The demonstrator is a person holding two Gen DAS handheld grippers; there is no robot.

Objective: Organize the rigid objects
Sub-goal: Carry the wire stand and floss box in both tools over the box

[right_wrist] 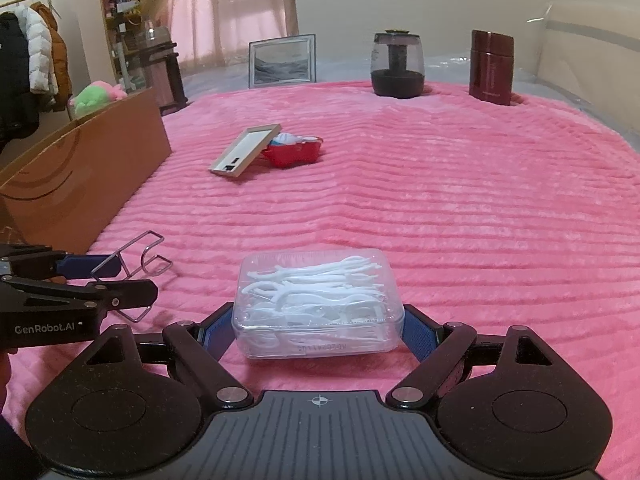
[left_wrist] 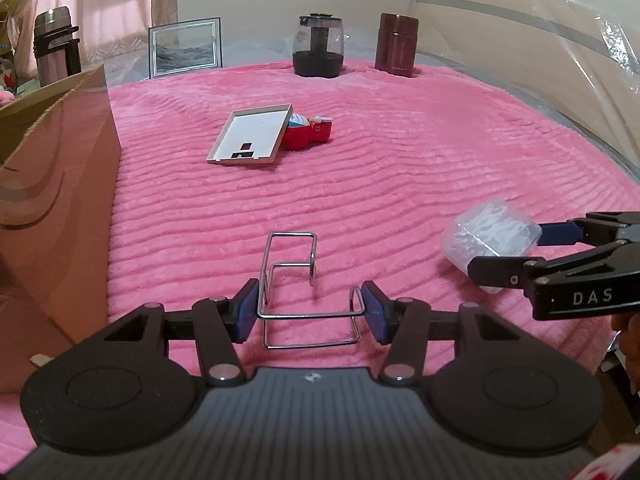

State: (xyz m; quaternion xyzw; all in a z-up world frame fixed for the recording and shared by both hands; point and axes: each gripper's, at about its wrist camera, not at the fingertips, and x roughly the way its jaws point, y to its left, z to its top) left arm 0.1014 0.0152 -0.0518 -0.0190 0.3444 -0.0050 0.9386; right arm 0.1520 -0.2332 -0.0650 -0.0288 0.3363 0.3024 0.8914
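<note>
A: Left tool (left_wrist: 310, 312) pinches the wire rack (left_wrist: 292, 276); right tool (right_wrist: 316, 330) clamps the floss-pick box (right_wrist: 318, 300) — both near, above the pink blanket (left_wrist: 400, 184).

B: Risk — thin wire could twist free; smooth box may slide out.

Wire rack (left_wrist: 294, 280) left of floss box (left_wrist: 490, 240) (near).

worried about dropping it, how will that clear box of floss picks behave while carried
The clear plastic box looks rigid, so the right hand-held gripper probably won't crush it. Its smooth walls may slip on the pads. It probably weighs little, holding only thin white picks, though they may rattle and shift.
</note>
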